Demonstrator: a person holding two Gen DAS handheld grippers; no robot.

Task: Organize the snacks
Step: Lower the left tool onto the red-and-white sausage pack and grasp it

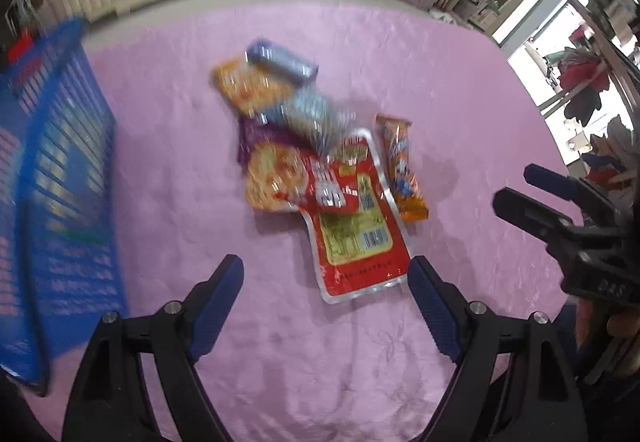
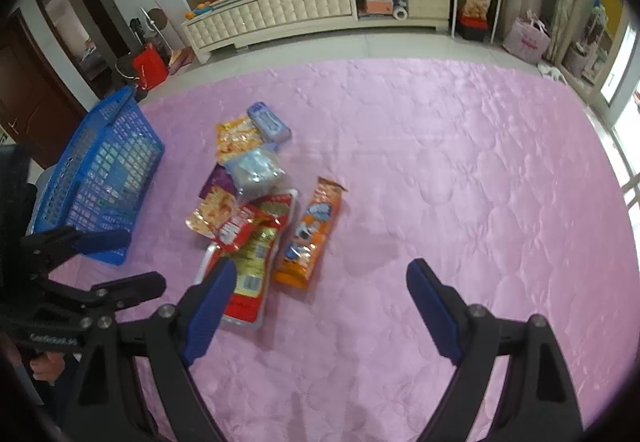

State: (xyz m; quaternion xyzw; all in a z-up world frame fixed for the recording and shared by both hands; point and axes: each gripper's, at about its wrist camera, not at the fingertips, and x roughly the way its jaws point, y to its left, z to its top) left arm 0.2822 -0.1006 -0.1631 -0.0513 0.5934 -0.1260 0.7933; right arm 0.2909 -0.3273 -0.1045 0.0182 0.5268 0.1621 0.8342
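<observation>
A pile of snack packets lies on the pink quilt [image 1: 400, 62]. A red pouch [image 1: 352, 226] is nearest, an orange bar packet [image 1: 402, 168] lies right of it, and yellow packets [image 1: 246, 86], a clear bag [image 1: 308, 118] and a lilac pack [image 1: 280, 60] lie behind. The same pile shows in the right wrist view: red pouch [image 2: 252, 262], orange packet [image 2: 312, 234], lilac pack [image 2: 269, 122]. My left gripper [image 1: 326, 274] is open and empty, just short of the red pouch. My right gripper [image 2: 320, 278] is open and empty, near the orange packet. A blue basket [image 1: 60, 202] stands at left.
The blue basket [image 2: 104, 178] sits at the quilt's left edge. The left gripper [image 2: 120, 262] shows at left in the right wrist view; the right gripper [image 1: 532, 186] shows at right in the left wrist view. A low white cabinet [image 2: 312, 10] and shelves stand beyond.
</observation>
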